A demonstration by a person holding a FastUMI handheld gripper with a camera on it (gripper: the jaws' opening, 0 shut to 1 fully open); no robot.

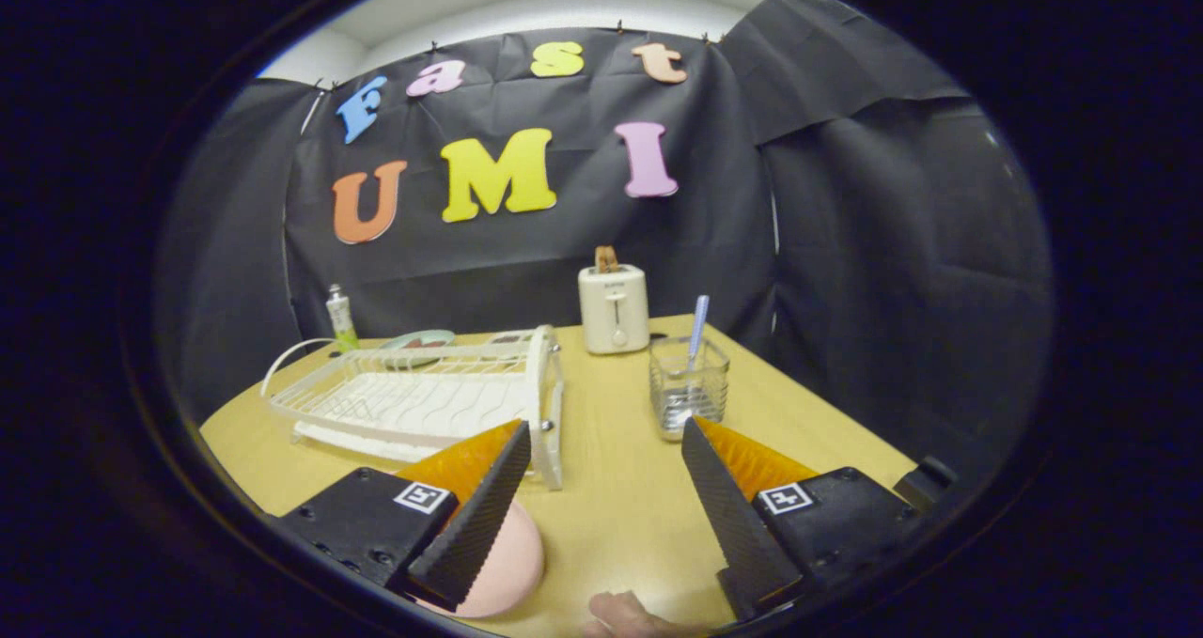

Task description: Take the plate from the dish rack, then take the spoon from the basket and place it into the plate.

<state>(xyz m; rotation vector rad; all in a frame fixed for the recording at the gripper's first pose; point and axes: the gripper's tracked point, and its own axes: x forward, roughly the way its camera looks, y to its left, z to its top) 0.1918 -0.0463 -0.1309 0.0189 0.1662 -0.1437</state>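
From the gripper view, the gripper [606, 441] hangs over the near part of the tabletop [611, 488] with its fingers spread wide and nothing between them but bare wood. The plate [512, 563], pink, lies flat on the tabletop near its front edge, partly hidden under the left finger [475, 516]; whether the finger touches it cannot be told. A white dish rack [423, 398] sits just beyond the left finger, toward the tabletop's left side, with its tall end panel facing the middle. Just ahead of the right finger [724, 506] stands a clear basket [688, 384], with the spoon [697, 328] upright in it, handle sticking out above the rim. A cream toaster [613, 307] with a slice in its slot stands at the back edge, against the black cloth. At the back left corner are a small tube [340, 319] standing upright and a greenish dish [418, 342] behind the rack. A bit of a hand [625, 614] shows at the front edge, between the fingers.
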